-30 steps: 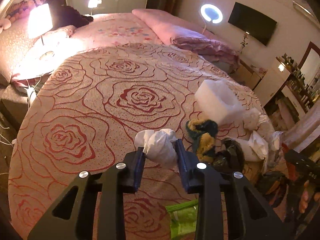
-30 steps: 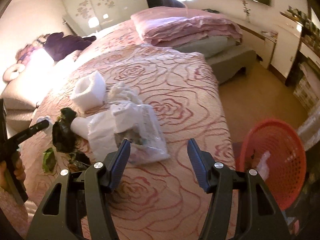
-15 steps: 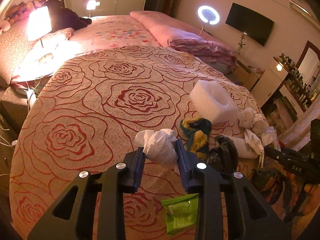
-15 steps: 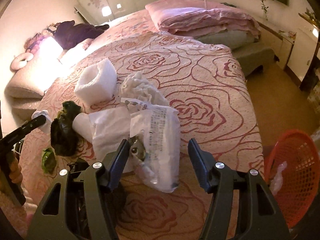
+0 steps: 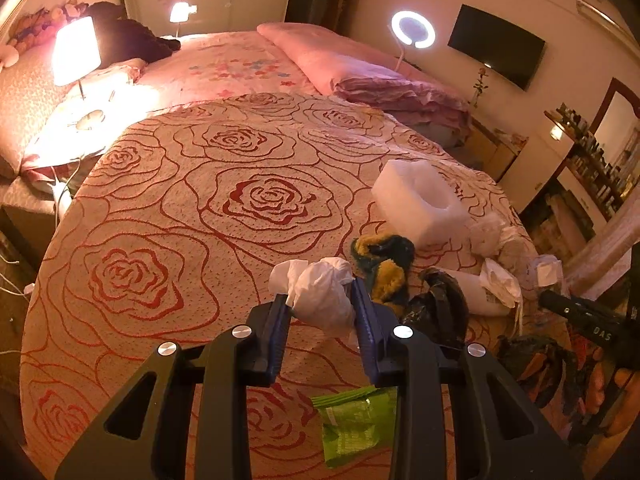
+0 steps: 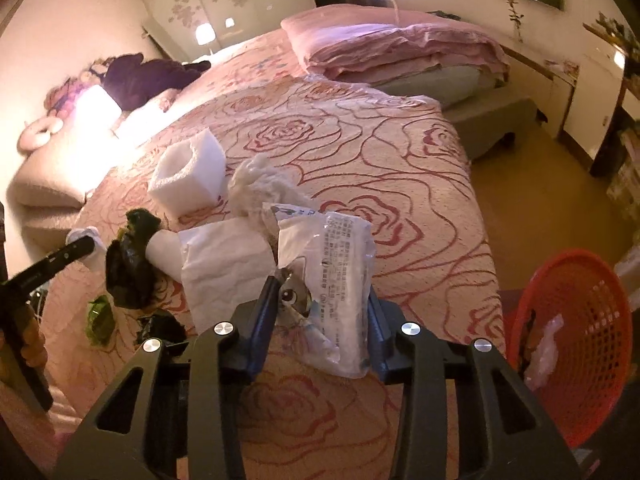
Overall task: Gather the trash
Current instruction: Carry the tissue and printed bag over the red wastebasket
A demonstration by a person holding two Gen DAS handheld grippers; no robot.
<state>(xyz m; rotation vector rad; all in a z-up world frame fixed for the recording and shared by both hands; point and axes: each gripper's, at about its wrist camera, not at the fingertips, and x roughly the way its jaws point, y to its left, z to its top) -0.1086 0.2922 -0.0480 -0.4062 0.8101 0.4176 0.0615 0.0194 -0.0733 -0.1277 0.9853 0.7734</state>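
Observation:
My left gripper [image 5: 320,300] is shut on a crumpled white tissue wad [image 5: 320,292] held above the rose-patterned bedspread [image 5: 180,240]. My right gripper [image 6: 320,296] has closed around a clear printed plastic bag [image 6: 340,272] lying on the bed. More trash lies nearby: a white foam block [image 6: 186,172], crumpled white paper [image 6: 224,264], a black bag [image 6: 128,268], a green wrapper [image 5: 356,424] and a yellow-green fuzzy item [image 5: 384,264]. A red mesh basket [image 6: 580,344] stands on the floor at the right.
A folded pink duvet [image 6: 400,44] lies at the far end of the bed. A lit lamp [image 5: 76,52] stands at the left. The left gripper's handle [image 6: 44,268] shows at the left of the right wrist view. Bare floor [image 6: 540,200] lies beside the bed.
My right gripper moved forward over the plastic bag and its jaws closed onto it. My left gripper kept the tissue wad and drifted slightly.

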